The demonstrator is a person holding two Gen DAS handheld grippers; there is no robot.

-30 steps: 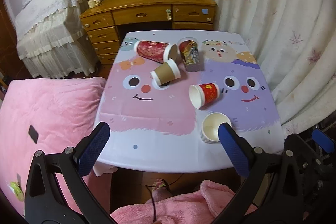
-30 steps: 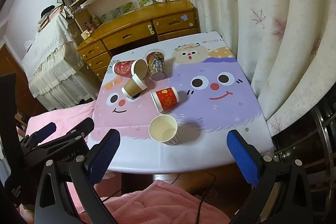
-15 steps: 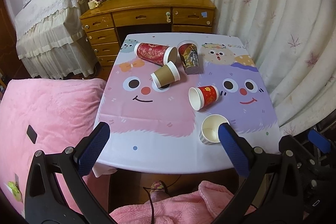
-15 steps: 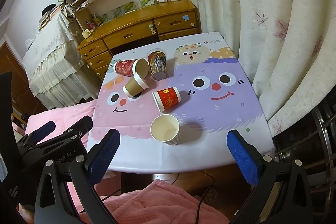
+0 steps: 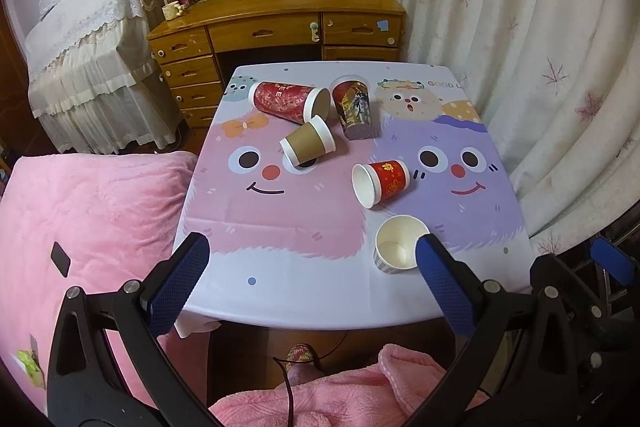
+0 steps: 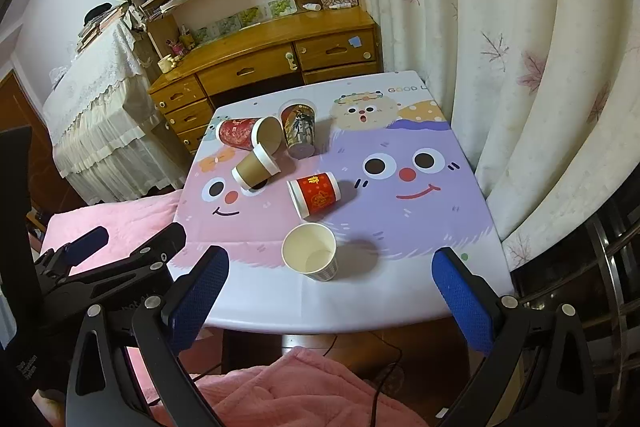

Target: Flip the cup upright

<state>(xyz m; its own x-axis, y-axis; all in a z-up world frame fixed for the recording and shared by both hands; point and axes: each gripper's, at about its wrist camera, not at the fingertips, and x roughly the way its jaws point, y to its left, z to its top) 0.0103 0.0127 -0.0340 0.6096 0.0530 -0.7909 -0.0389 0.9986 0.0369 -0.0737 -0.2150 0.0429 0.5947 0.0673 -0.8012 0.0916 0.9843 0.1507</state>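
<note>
Several paper cups are on a small table (image 5: 280, 291) with a cartoon-face cloth. A white cup (image 5: 396, 245) (image 6: 310, 251) stands upright near the front edge. A small red cup (image 5: 382, 181) (image 6: 315, 194), a brown cup (image 5: 307, 145) (image 6: 255, 169), a long red cup (image 5: 289, 101) (image 6: 246, 133) and a dark printed cup (image 5: 354, 109) (image 6: 299, 131) lie on their sides. My left gripper (image 5: 310, 285) is open and empty, held before the table's front edge. My right gripper (image 6: 328, 301) is open and empty, just short of the white cup.
A wooden desk (image 5: 276, 27) with drawers and shelves stands behind the table. White curtains (image 5: 520, 67) hang along the right. A pink bed (image 5: 88, 227) lies to the left. A lace-covered cabinet (image 5: 88, 59) stands at the back left. Pink cloth (image 6: 280, 395) lies below the grippers.
Both views have drifted slightly, so the table sits a little differently in frame. The cups have not moved. Both grippers stay open.
</note>
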